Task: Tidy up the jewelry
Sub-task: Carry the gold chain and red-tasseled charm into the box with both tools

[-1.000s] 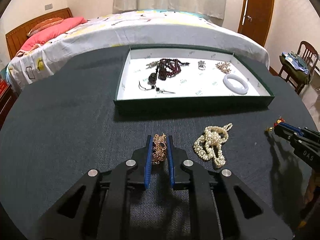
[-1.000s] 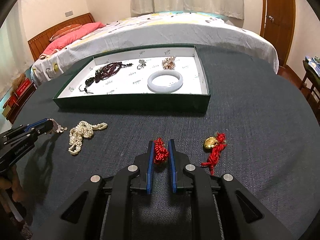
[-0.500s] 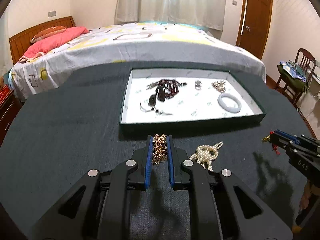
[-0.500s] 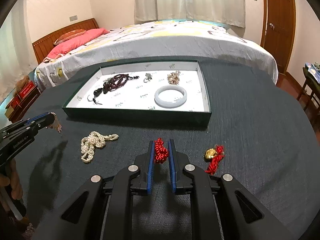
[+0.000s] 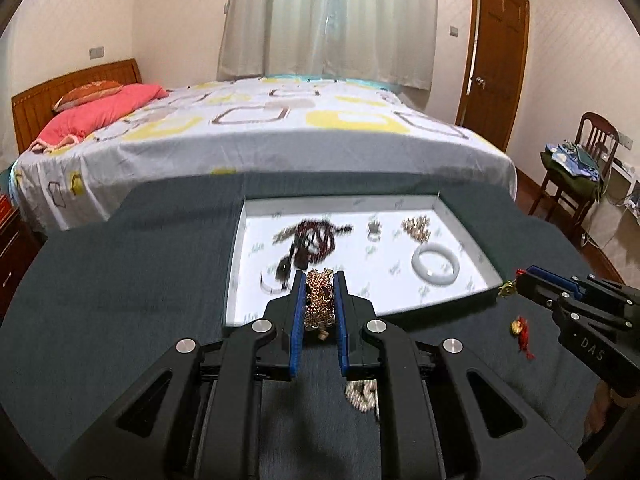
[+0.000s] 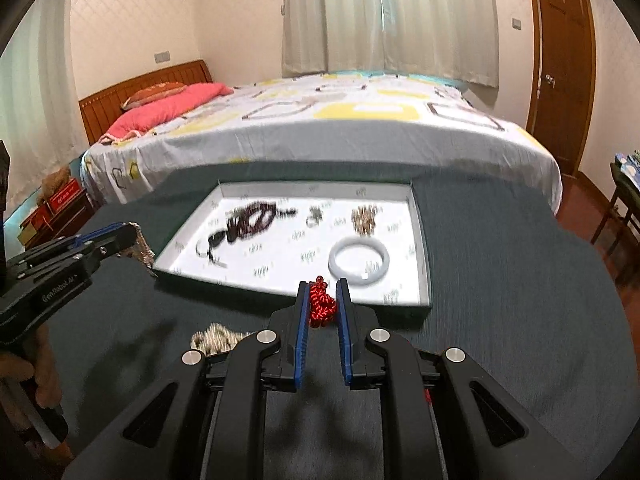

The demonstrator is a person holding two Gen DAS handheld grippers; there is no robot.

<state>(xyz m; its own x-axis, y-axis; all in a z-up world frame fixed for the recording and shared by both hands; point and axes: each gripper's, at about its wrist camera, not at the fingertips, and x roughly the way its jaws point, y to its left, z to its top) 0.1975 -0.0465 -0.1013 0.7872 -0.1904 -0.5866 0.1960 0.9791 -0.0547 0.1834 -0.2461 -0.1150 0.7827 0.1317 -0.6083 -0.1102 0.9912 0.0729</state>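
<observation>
Bed (image 5: 264,136): patterned white, yellow and grey cover, straight ahead beyond the dark table (image 5: 120,264). Pink pillow (image 5: 100,114): ahead to the left, against a wooden headboard (image 5: 72,88). Pale curtains (image 5: 328,20): far wall, ahead. Wooden door (image 5: 498,60): ahead right. Wooden chair (image 5: 580,164) piled with cloth: far right. Red boxes (image 6: 60,200): left, on the floor.

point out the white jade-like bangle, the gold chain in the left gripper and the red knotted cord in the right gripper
white jade-like bangle (image 6: 359,261), right wrist view, on its near-left band
gold chain (image 5: 319,303), left wrist view, on the bunched links
red knotted cord (image 6: 321,306), right wrist view, on the knot's middle
</observation>
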